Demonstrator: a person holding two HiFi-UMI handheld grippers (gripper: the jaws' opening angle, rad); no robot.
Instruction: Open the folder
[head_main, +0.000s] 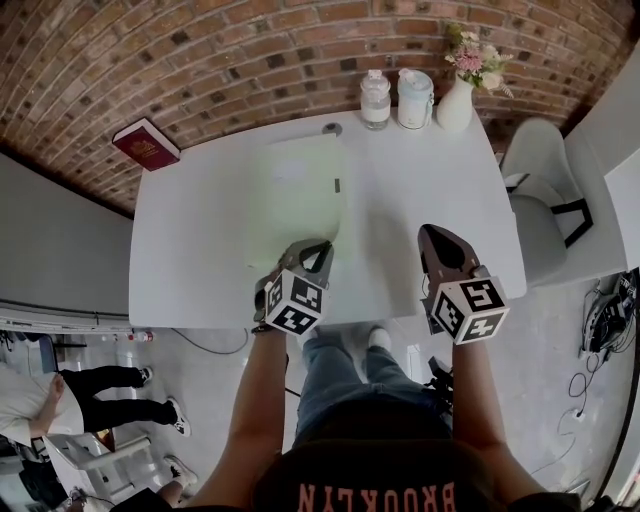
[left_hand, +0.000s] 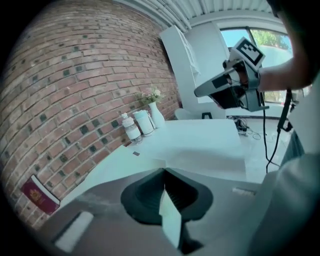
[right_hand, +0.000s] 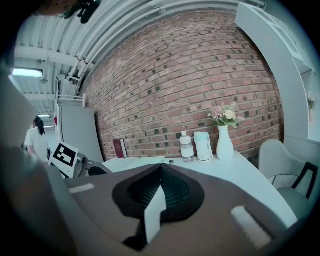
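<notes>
The right tool (right_hand: 161, 167), jaws pressed together, points toward a vase (right_hand: 224, 143) on the white table (right_hand: 242, 171).

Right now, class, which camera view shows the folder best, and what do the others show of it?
The head view: the folder is seen nearly whole from above. The left gripper view shows it foreshortened just beyond the jaws; the right gripper view catches only a thin pale sliver.

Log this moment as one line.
folder closed, flat on table | left gripper shut, tip at folder's near edge | right gripper shut, empty, over table
</notes>
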